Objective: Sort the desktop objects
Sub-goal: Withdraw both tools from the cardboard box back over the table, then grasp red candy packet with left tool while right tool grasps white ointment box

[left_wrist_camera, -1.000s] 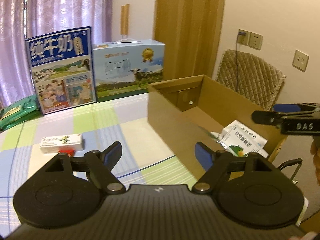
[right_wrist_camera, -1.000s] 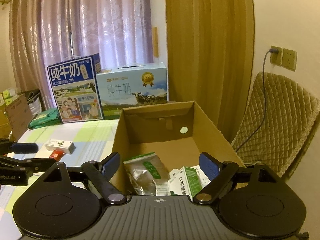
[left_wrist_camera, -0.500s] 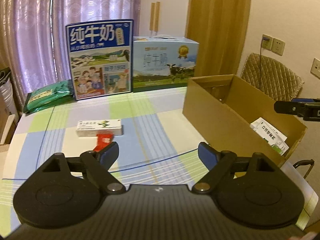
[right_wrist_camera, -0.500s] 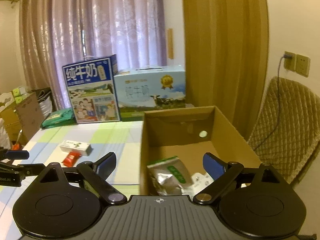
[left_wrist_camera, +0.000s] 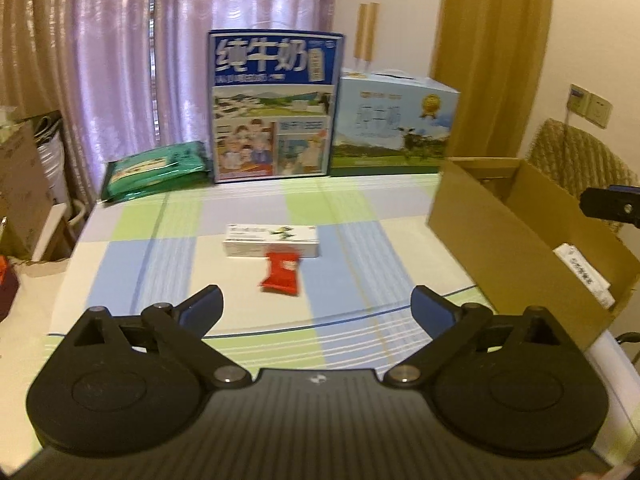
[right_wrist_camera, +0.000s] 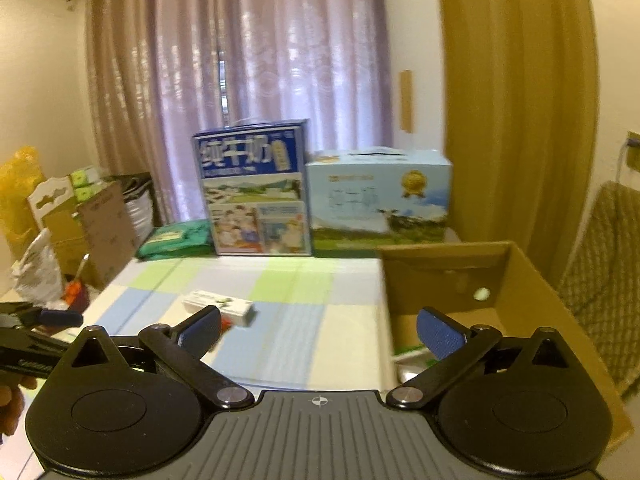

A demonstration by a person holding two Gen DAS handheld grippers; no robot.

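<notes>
A white medicine box lies on the checked tablecloth, with a small red packet just in front of it. My left gripper is open and empty, a short way before the red packet. An open cardboard box stands at the table's right side with white packs inside. In the right wrist view my right gripper is open and empty, over the seam between the table and the cardboard box. The white medicine box shows beyond its left finger.
Two tall milk cartons and a green pack stand along the table's far edge before the curtains. A quilted chair is behind the cardboard box. Boxes and bags crowd the floor at left.
Both grippers have swung left, away from the cardboard box. The medicine box and red packet now sit in the middle of the left wrist view. Both jaws stay open.
</notes>
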